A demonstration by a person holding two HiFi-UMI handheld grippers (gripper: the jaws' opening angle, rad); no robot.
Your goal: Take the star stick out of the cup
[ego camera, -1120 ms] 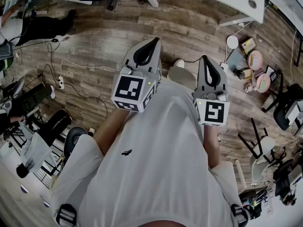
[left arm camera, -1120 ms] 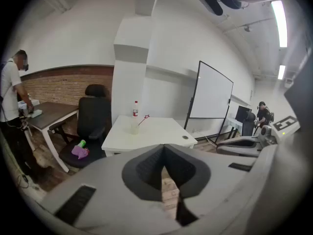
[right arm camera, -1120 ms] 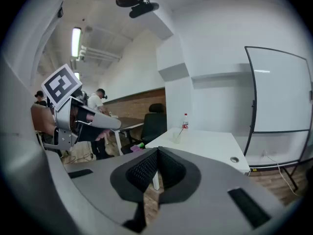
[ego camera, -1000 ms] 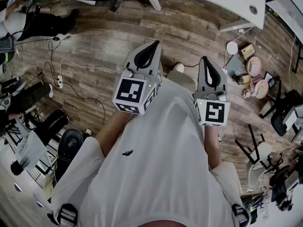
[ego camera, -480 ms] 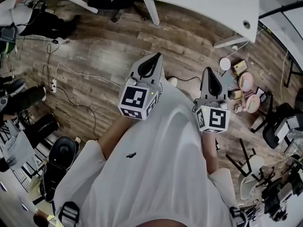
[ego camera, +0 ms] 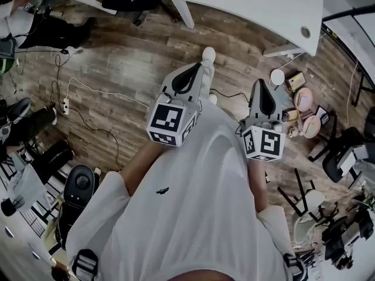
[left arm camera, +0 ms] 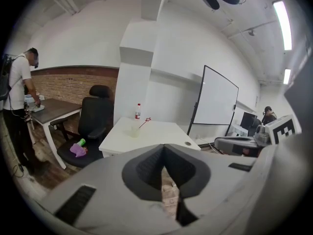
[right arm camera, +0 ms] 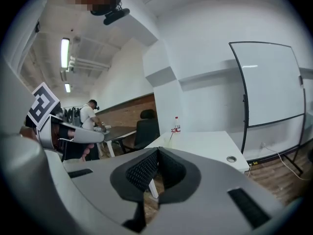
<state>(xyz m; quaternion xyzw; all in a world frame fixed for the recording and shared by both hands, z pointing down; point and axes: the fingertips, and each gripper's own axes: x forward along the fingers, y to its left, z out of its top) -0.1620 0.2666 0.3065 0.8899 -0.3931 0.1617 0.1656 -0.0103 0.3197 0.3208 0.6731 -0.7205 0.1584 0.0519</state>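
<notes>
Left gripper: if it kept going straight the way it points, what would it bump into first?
Probably the white table, which lies straight ahead of the left gripper's shut tips; how far off is unclear. The cup stands left of that line.

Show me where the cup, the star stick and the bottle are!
cup (left arm camera: 134, 130), left gripper view, middle of its side.
star stick (left arm camera: 148, 120), left gripper view, the star at its top end.
bottle (left arm camera: 138, 112), left gripper view, its body.

No legible text or numbers
</notes>
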